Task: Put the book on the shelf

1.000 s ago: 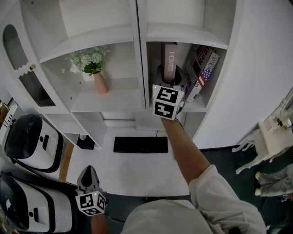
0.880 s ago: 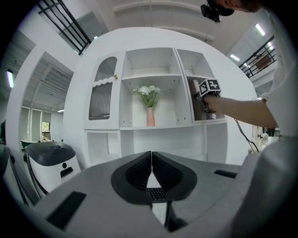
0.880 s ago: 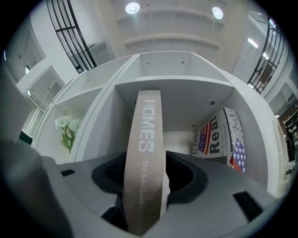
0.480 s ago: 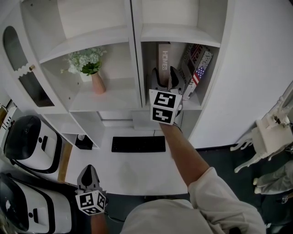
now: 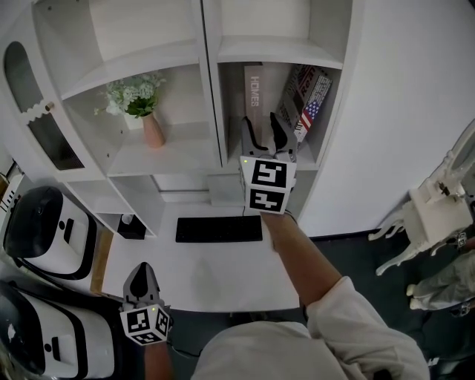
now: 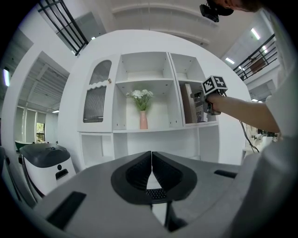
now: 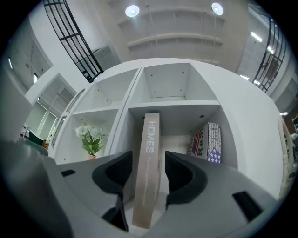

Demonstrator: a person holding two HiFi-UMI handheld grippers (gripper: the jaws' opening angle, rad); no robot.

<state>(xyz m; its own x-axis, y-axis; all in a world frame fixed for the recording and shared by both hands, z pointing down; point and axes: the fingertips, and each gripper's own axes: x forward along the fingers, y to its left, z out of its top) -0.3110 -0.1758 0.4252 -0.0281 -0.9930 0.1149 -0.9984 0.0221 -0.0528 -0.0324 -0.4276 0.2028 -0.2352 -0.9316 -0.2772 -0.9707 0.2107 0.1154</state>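
field notes, surroundings only.
- pink vase (image 5: 153,130): upright, holds white flowers (image 5: 133,95) with green leaves; up and left of the keyboard in the head view.
- keyboard (image 5: 219,229): black, flat on the white table (image 5: 223,276), near its far edge.
- small dark item (image 5: 135,226): at the table's far left corner, too small to identify.
- flag-print book (image 5: 304,100): tilted, stars and stripes at its lower end.
- two white-and-black machines (image 5: 41,230) (image 5: 44,338): on the floor left of the table, one nearer than the other.
- white ornate chair (image 5: 434,215): far right, well apart from the table.
- two round ceiling lights (image 7: 132,10) overhead.
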